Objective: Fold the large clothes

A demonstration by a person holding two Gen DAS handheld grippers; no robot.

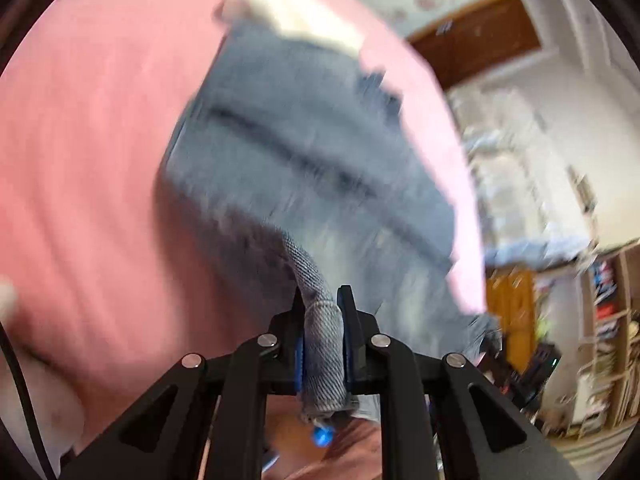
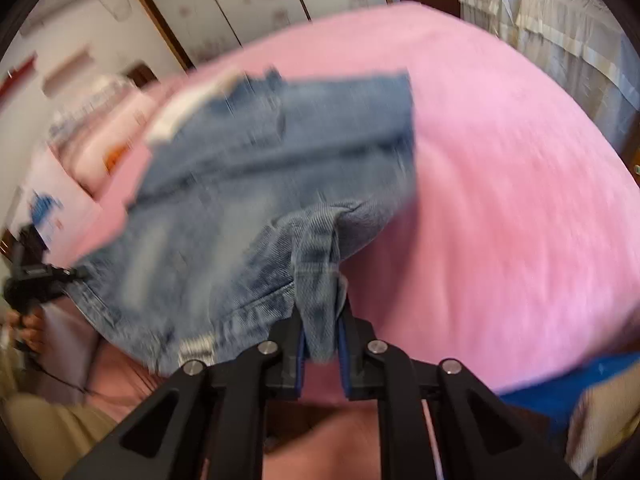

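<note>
A faded blue denim garment [image 1: 304,152] with a pale lining at its far end stretches over a pink bedspread [image 1: 88,152]. My left gripper [image 1: 322,300] is shut on a rolled denim edge, which runs back between its black fingers. In the right wrist view the same denim garment [image 2: 248,168] hangs lifted off the pink bedspread [image 2: 500,184]. My right gripper [image 2: 322,312] is shut on a bunched denim fold. The left gripper [image 2: 36,276] shows at the far left edge of that view, holding the garment's other corner. Both views are blurred.
A wooden door [image 1: 476,40] and cluttered shelves [image 1: 600,340] stand past the bed's right side. A cream frilled cover [image 2: 552,28] lies beyond the bed's far corner. Pink folded items [image 2: 112,140] sit at the left. A hand [image 2: 28,328] holds the left tool.
</note>
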